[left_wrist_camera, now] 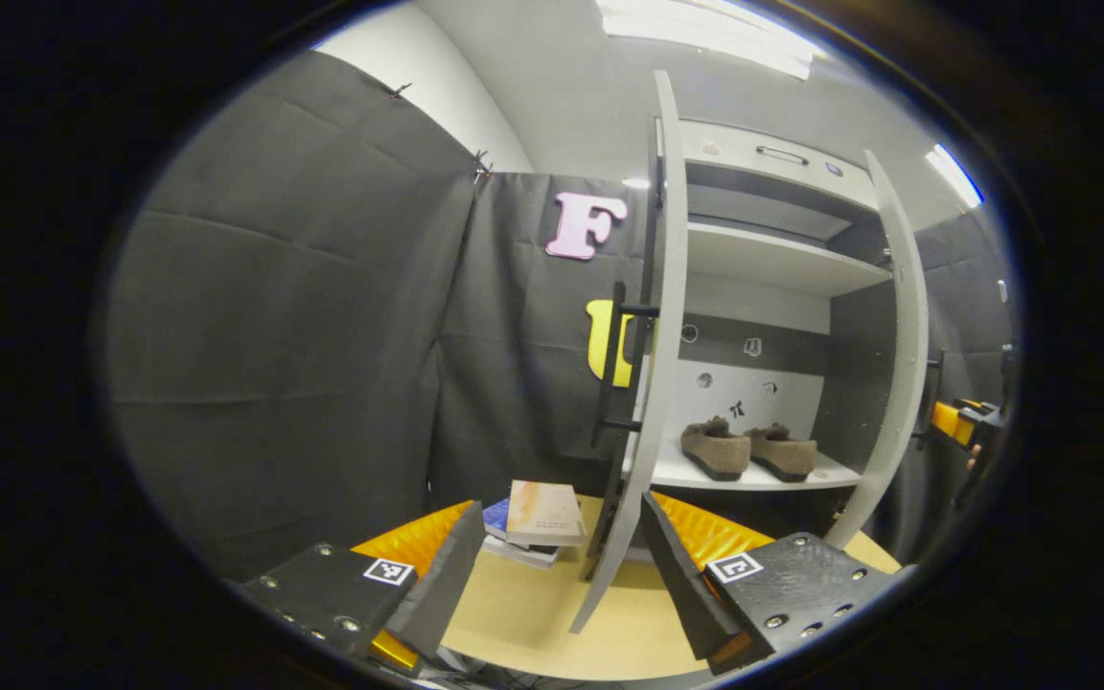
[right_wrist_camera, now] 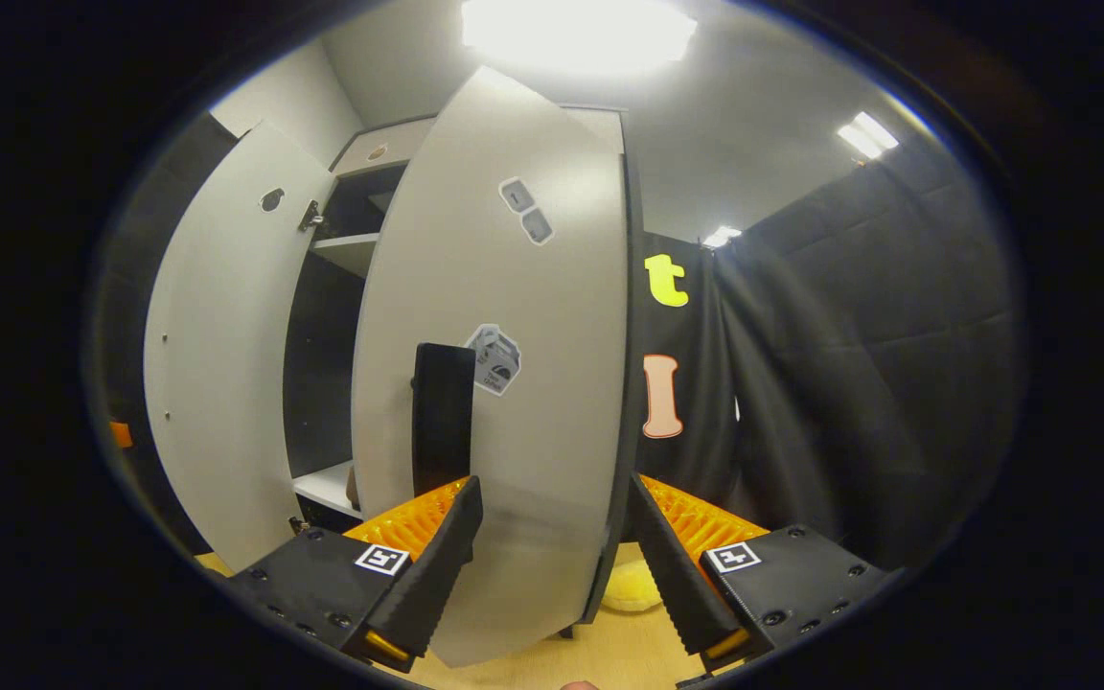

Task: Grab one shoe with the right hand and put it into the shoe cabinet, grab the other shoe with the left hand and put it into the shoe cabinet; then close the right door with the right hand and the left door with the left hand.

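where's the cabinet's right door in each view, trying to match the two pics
Left gripper view: the right door stands open at right of centre, seen nearly edge-on, right of the two shoes on the shelf.
Right gripper view: the right door takes up the centre, its face towards the camera, between the open right gripper fingers.
Shared landmark: the left door, also open.

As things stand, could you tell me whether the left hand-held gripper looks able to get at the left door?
Probably yes: the left hand-held gripper is open, the left door stands edge-on just ahead between its fingers, and nothing sits between them; the books lie off to one side.
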Demonstrator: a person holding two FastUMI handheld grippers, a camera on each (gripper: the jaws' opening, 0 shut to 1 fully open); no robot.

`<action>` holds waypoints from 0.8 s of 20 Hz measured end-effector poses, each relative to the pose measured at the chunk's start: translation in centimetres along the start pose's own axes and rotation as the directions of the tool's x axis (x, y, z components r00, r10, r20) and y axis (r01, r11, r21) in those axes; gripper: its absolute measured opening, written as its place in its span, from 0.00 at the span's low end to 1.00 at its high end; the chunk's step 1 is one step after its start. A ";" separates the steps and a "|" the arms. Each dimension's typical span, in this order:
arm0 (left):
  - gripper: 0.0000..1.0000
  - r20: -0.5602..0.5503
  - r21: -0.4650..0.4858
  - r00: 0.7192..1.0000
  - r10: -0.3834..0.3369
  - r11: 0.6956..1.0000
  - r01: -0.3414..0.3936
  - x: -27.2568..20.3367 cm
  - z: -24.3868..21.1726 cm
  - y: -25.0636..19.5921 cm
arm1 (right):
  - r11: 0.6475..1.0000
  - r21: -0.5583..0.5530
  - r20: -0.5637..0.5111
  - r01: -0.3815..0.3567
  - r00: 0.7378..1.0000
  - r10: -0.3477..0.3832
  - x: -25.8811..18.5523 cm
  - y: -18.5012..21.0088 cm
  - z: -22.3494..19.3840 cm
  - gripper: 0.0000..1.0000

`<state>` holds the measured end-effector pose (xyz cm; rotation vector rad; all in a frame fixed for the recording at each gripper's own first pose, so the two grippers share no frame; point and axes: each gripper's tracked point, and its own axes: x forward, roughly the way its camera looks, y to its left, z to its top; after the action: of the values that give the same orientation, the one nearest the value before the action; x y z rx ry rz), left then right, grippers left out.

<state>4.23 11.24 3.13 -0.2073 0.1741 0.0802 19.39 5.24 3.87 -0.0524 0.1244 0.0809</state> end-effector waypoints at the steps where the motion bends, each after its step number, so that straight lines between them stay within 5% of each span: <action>1: 0.95 -0.001 -0.001 1.000 0.008 1.000 -0.008 -0.1 0.0 0.3 | 1.000 -0.001 -0.004 -0.019 1.000 0.019 0.5 0.7 -0.1 0.97; 9: 0.95 -0.011 -0.002 0.999 0.053 0.999 -0.053 -0.3 -0.2 2.0 | 0.998 0.013 -0.029 -0.054 0.998 0.054 2.7 2.1 -1.1 0.95; 16: 0.95 0.039 0.002 0.995 0.094 0.996 -0.095 3.5 2.9 4.1 | 1.000 0.020 0.001 -0.016 1.000 0.016 -0.7 -1.5 -1.4 0.98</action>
<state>7.76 16.03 4.49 -0.1939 0.1453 0.1779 18.65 3.59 2.64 -0.0318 0.1248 0.0956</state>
